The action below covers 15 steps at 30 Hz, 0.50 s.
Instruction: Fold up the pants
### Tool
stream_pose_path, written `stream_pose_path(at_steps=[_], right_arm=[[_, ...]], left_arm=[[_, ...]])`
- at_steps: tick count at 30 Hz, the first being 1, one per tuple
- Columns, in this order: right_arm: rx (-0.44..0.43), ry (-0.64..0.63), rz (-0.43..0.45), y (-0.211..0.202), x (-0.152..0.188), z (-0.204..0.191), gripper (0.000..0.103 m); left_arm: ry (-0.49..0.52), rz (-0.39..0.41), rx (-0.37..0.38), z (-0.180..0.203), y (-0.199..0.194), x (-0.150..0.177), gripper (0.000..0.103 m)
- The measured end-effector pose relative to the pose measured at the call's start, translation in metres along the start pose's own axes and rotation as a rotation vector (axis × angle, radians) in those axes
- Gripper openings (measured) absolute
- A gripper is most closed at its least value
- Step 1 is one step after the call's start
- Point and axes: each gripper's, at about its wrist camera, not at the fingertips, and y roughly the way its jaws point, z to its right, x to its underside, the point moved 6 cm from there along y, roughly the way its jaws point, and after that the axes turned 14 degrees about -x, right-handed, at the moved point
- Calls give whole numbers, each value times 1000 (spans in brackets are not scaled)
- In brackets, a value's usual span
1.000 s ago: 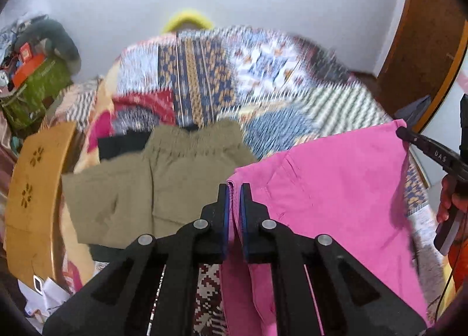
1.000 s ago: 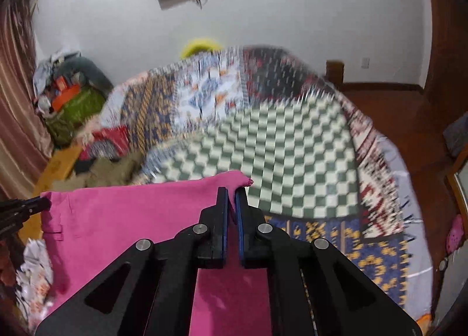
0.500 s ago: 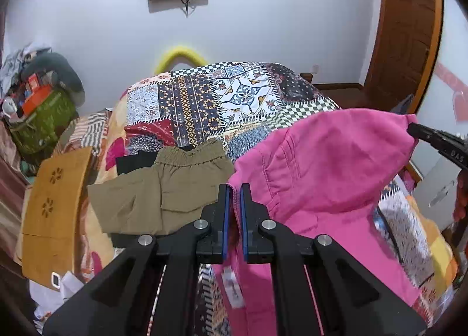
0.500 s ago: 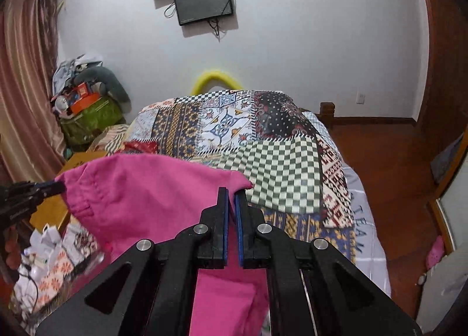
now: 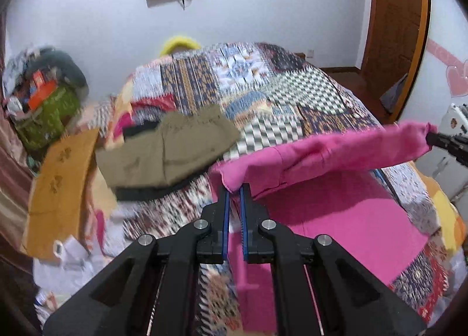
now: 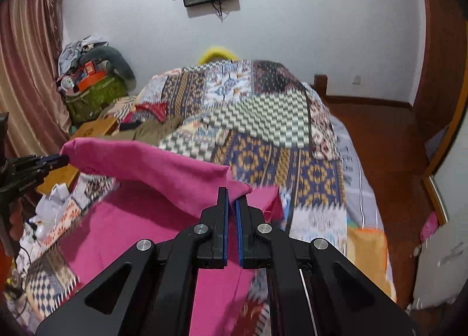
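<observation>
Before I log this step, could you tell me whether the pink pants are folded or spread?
Mid-fold: the pink pants have one edge lifted by the left gripper and right gripper, the rest flat on the bed.

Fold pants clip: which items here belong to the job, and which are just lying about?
In the job:
pink pants
left claw
right claw

Lying about:
olive shorts
patchwork quilt
wooden board
green bag

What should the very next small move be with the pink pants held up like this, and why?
Probably lower both ends together onto the spread half. The left gripper and right gripper each pinch an end of the pink pants, and the held edge hangs doubled over the part lying on the quilt.
</observation>
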Motion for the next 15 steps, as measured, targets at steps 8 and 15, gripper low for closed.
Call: stream_pose_path(at_steps=[8, 15], right_arm=[[-11, 54, -84, 3, 64, -2, 5], [23, 120, -163, 2, 117, 7, 5]], left_arm=[[29, -110, 1, 5, 11, 60, 7], [58, -143, -49, -6, 11, 86, 7]])
